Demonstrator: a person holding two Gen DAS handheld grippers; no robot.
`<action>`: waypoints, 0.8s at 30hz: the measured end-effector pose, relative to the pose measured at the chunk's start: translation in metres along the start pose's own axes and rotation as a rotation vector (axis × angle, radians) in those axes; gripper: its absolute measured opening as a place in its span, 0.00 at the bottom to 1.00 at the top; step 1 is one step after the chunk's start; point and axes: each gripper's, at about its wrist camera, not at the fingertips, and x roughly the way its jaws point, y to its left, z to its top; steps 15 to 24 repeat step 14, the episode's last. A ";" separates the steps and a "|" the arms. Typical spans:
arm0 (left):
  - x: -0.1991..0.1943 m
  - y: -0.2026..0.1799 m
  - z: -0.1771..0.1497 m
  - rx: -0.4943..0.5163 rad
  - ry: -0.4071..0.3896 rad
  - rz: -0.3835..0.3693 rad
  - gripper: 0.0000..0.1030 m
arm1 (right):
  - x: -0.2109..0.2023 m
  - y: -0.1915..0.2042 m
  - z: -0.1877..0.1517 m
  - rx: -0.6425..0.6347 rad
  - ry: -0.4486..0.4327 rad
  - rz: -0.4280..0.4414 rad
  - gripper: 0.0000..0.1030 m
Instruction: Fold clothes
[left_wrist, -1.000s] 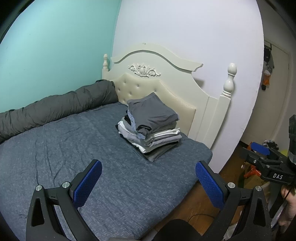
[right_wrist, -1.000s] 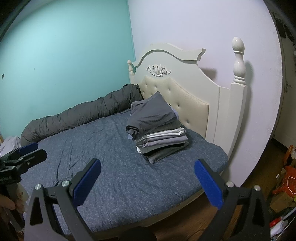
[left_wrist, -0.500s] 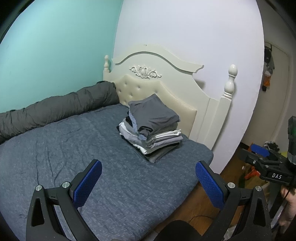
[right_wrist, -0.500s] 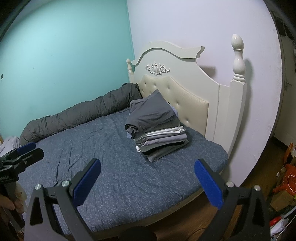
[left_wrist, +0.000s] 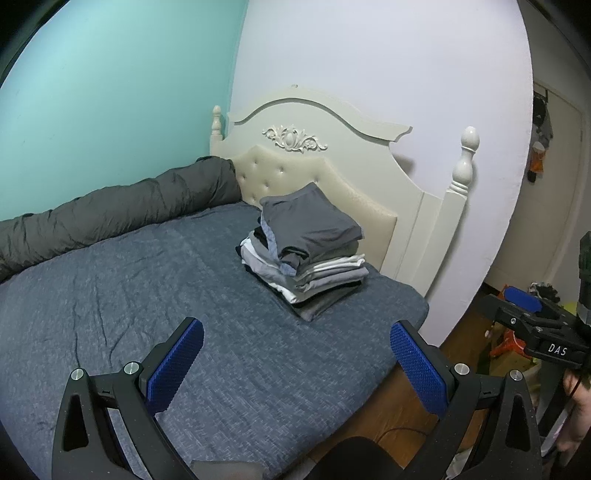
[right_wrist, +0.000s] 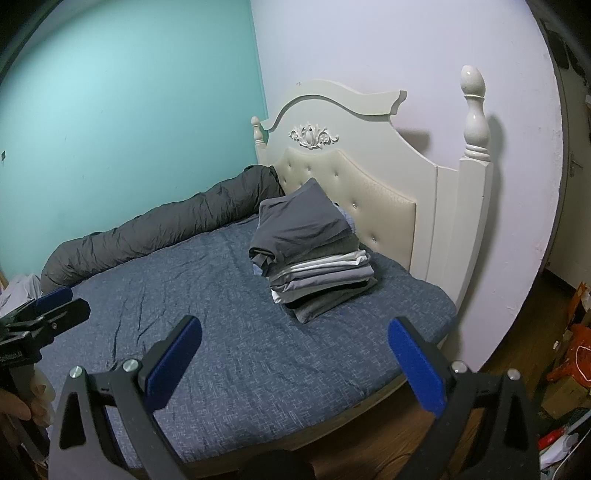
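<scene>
- The stack of folded clothes (left_wrist: 304, 254) (right_wrist: 314, 254) sits on the bed (left_wrist: 147, 295) (right_wrist: 221, 314), just before the headboard (left_wrist: 369, 192) (right_wrist: 388, 192).
- Its long axis runs diagonally, the folded ends facing the near bed edge.
- Left gripper (left_wrist: 297, 365): open, holding nothing, above the bed.
- Right gripper (right_wrist: 293, 363): open, holding nothing.
- A rolled duvet (left_wrist: 110, 218) (right_wrist: 166, 229) lies along the teal wall.

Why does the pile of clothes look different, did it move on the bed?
No. The pile sits at the same spot by the headboard on the bed; only the cameras shifted slightly.
</scene>
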 end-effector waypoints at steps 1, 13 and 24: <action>0.000 0.000 0.001 0.002 -0.001 -0.001 1.00 | 0.000 0.000 0.000 0.000 0.001 0.000 0.99; 0.000 0.001 -0.002 -0.004 -0.007 0.003 1.00 | 0.002 -0.001 -0.002 0.007 0.005 0.001 0.99; 0.000 0.001 -0.002 -0.003 -0.009 0.004 1.00 | 0.002 -0.001 -0.002 0.007 0.005 0.001 0.99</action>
